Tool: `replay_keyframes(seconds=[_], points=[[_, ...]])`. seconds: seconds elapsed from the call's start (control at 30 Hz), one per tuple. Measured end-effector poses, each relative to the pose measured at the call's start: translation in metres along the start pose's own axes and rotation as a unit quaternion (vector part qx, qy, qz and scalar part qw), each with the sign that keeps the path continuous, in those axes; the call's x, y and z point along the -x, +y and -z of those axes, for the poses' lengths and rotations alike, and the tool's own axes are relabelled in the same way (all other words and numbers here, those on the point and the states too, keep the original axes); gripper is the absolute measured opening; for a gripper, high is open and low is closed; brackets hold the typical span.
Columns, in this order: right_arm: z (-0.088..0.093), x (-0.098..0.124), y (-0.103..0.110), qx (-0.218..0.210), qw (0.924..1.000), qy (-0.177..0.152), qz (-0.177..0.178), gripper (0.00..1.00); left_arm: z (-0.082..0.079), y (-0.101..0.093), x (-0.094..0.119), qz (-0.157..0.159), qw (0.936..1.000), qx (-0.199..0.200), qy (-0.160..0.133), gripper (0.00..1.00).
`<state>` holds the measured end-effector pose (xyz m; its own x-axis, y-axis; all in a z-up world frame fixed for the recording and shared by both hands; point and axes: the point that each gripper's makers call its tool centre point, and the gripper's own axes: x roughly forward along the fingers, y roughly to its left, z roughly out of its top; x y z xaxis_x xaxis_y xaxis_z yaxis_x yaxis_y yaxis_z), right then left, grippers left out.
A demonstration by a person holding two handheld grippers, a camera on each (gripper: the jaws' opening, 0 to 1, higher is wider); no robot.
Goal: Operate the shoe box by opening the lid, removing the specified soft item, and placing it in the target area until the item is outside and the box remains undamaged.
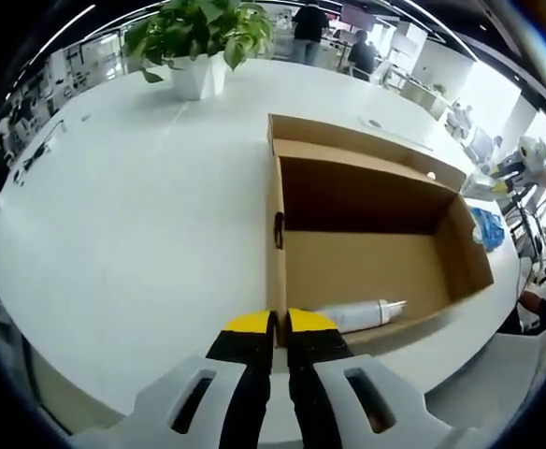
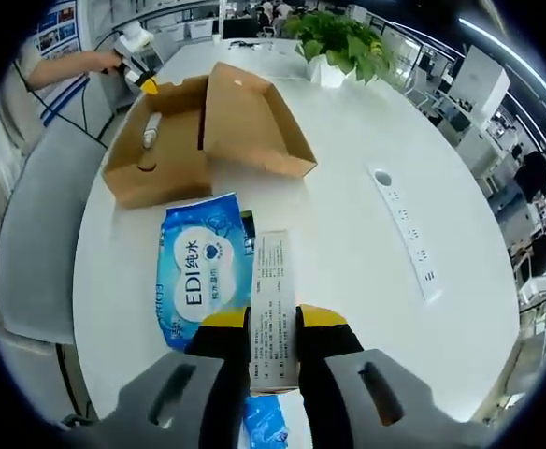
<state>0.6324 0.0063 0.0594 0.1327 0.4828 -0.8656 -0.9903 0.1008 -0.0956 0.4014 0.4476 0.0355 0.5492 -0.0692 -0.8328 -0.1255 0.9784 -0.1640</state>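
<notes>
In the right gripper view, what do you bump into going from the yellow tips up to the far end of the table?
white paper box held in the right gripper → blue tissue pack → open cardboard shoe box → potted plant

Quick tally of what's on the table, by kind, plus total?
Cardboard box: 1
White bottle inside the box: 1
Blue tissue pack: 1
White printed carton, held in the right tongs: 1
Potted plant: 1
Power strip: 1
Total: 6
</notes>
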Motion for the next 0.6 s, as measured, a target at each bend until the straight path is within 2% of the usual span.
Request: replay_keyframes(seconds=[0.6], points=[[0.050,-0.010,-0.012,0.003,0.9985,0.055,0.000,0.16,0.000,-0.001,-0.001,-0.003,1.0000,-0.002,0.002,0.01]])
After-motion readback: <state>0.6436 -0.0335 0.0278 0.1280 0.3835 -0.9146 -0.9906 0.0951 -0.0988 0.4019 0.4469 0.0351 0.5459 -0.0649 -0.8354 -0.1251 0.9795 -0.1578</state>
